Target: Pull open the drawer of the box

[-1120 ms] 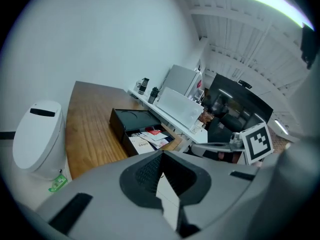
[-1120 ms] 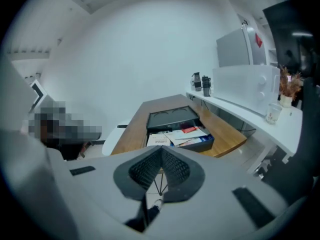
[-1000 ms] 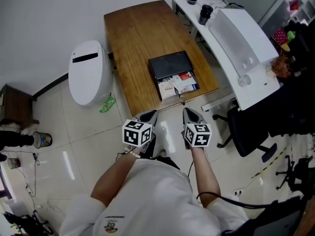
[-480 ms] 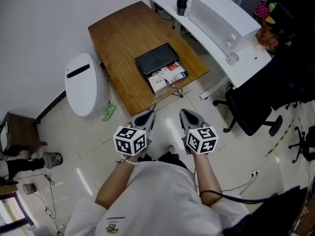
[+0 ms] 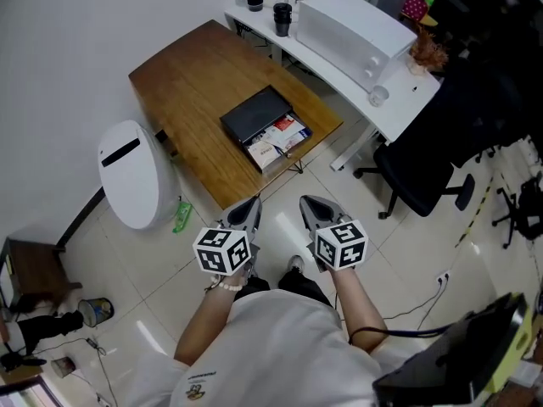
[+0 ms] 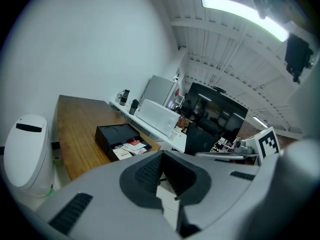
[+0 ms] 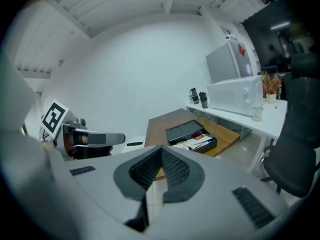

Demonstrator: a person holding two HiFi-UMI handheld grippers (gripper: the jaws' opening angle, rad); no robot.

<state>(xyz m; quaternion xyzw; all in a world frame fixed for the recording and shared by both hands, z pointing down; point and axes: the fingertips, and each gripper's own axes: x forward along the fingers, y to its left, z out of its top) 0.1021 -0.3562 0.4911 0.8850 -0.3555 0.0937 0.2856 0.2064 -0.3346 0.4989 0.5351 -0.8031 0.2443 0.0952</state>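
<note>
The black box (image 5: pixel 253 114) lies on the wooden table (image 5: pixel 182 79). Its drawer (image 5: pixel 277 142) stands pulled out toward the table's front edge, with papers and cards showing inside. Both grippers hang over the tiled floor, well short of the table and close to the person's body. The left gripper (image 5: pixel 247 214) is shut with nothing in it, and so is the right gripper (image 5: pixel 310 209). In the left gripper view the box (image 6: pixel 115 133) and its open drawer (image 6: pixel 131 148) lie far beyond the closed jaws. The right gripper view shows the box (image 7: pixel 183 129) and drawer (image 7: pixel 199 142) just as distant.
A white rounded bin (image 5: pixel 127 173) stands at the table's left end, with a green scrap (image 5: pixel 181 216) on the floor beside it. A white desk (image 5: pixel 399 108) carrying a white machine (image 5: pixel 352 25) and cups runs along the right. A black office chair (image 5: pixel 420 176) sits near it.
The head view has swung: the table and box now sit further left and higher in the picture, and look smaller. Both grippers stay shut near the body, side by side.
</note>
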